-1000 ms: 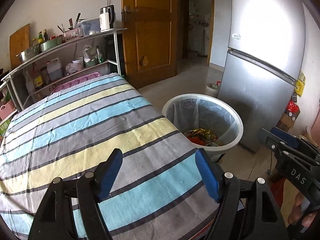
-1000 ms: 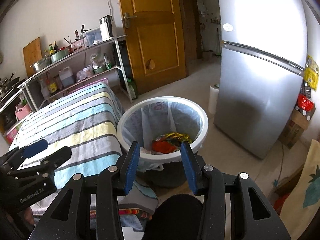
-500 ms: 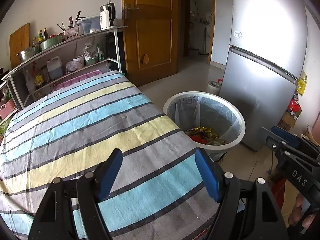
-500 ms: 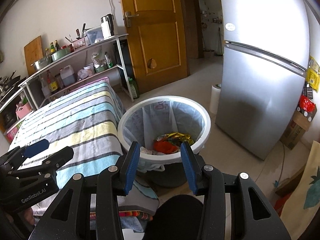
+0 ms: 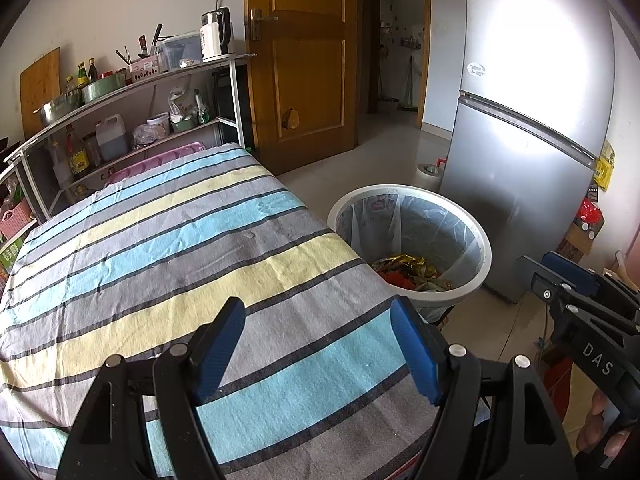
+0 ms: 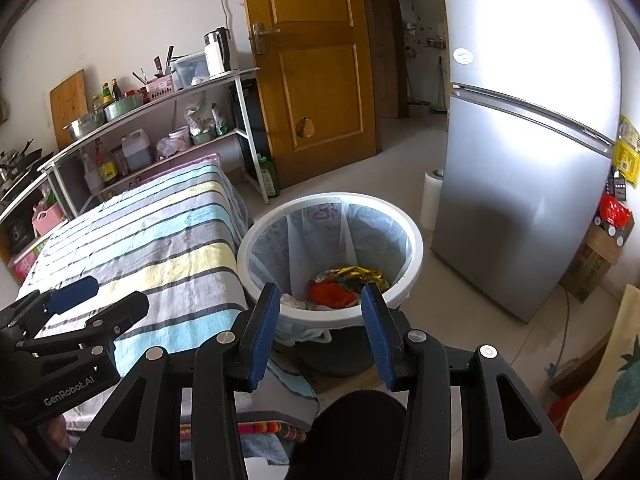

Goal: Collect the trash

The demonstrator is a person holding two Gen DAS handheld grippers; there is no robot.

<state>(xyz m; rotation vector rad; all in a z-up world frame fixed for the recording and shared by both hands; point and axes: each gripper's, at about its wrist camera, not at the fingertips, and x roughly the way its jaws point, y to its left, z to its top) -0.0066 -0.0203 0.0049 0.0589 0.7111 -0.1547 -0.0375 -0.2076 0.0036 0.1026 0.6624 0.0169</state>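
Note:
A white-rimmed trash bin [image 5: 408,196] [image 6: 414,248] lined with a clear bag stands on the floor beside the table. Gold, red and white wrappers [image 5: 408,270] [image 6: 346,284] lie in its bottom. My left gripper [image 5: 318,344] hangs open over the striped tablecloth [image 5: 160,248], with nothing between its blue pads. My right gripper [image 6: 320,322] stands open just in front of the bin's near rim, also holding nothing. Each gripper shows at the edge of the other's view: the right gripper [image 5: 568,284] and the left gripper [image 6: 80,300].
A silver fridge [image 5: 528,140] stands right behind the bin, with a paper roll [image 6: 432,196] at its foot. A metal shelf [image 5: 132,88] of bottles, pots and a kettle runs along the far wall. A wooden door [image 5: 304,60] is beyond the table. Boxes [image 6: 596,256] sit right.

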